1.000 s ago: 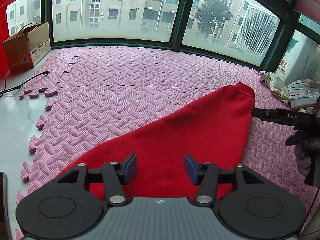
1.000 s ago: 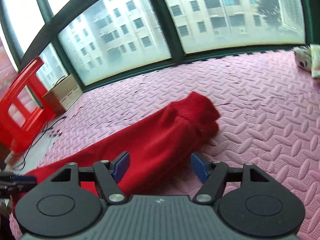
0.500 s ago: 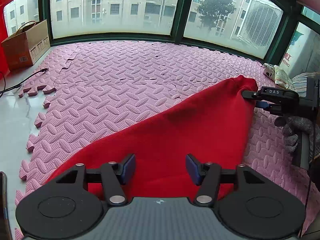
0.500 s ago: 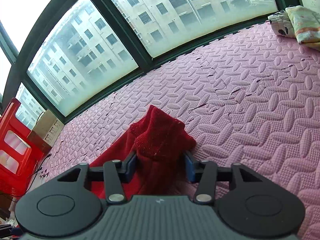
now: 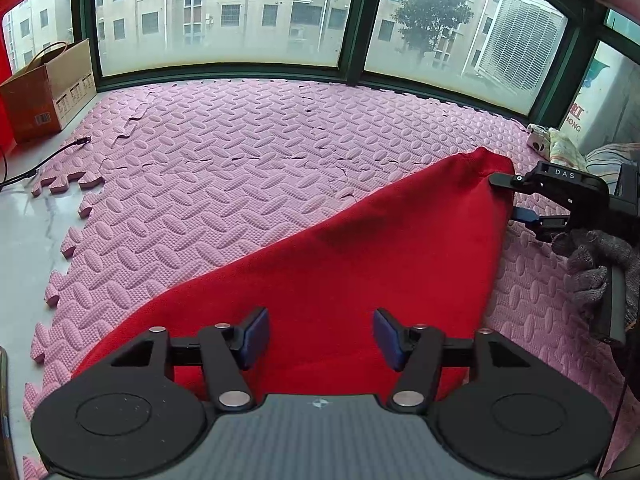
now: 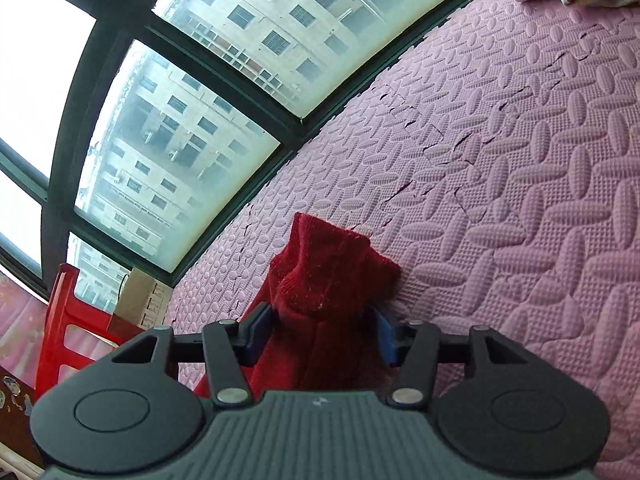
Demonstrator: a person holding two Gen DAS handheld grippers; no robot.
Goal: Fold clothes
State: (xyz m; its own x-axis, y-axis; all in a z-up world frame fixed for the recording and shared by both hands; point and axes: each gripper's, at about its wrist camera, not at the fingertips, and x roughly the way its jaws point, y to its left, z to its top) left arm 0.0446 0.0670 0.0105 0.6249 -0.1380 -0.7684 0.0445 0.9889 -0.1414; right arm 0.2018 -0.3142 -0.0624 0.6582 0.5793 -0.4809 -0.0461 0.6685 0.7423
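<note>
Left wrist view: left gripper (image 5: 320, 338) hovers over red garment (image 5: 340, 280) spread on pink foam mat (image 5: 240, 168), jaws apart, nothing between pads. At right, right gripper (image 5: 514, 196), marked "DAS", straddles the garment's far corner; gloved hand (image 5: 596, 264) holds it. Cardboard box (image 5: 44, 92) far left. Wall lettering partly reads "HONG".

Right wrist view: right gripper (image 6: 320, 336), jaws having just opened wider, has the bunched red cuff (image 6: 332, 276) between its pads, apparently touching; grip uncertain.
</note>
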